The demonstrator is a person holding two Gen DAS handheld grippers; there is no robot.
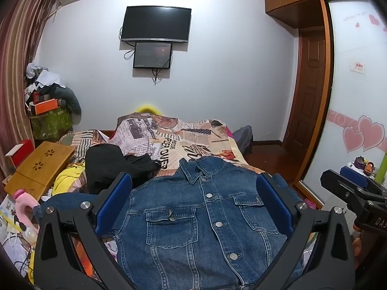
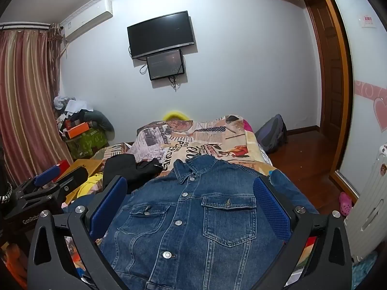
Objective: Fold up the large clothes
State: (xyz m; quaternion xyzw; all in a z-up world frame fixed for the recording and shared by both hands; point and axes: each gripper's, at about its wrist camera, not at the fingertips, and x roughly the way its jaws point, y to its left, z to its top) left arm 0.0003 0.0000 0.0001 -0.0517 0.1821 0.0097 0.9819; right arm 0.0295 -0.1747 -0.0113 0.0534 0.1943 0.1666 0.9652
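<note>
Left wrist view: my left gripper (image 1: pixel 193 193) has its jaws spread wide, pinching nothing, and the jacket (image 1: pixel 205 224) lies face up between them on the bed (image 1: pixel 193 142), collar at the far end, buttons done up. Beyond the jaw tips the bedspread runs bare up to the wall, so there is room ahead. Left of the jaws a black garment (image 1: pixel 113 162) lies just beside the jacket's shoulder, and past it a wooden tray (image 1: pixel 41 166) crowds the bed edge. To the right the bed drops to open floor before a wardrobe (image 1: pixel 358 77).

In the right wrist view my right gripper (image 2: pixel 191 195) also hangs with jaws spread and free above the jacket (image 2: pixel 193 222).

The bedspread print reads "OVER"; the other gripper's body shows "GenRobo", cut off, and "DAS" in the left view.

The jacket's hem runs out of frame below. Its sleeves are largely hidden behind the jaws.
</note>
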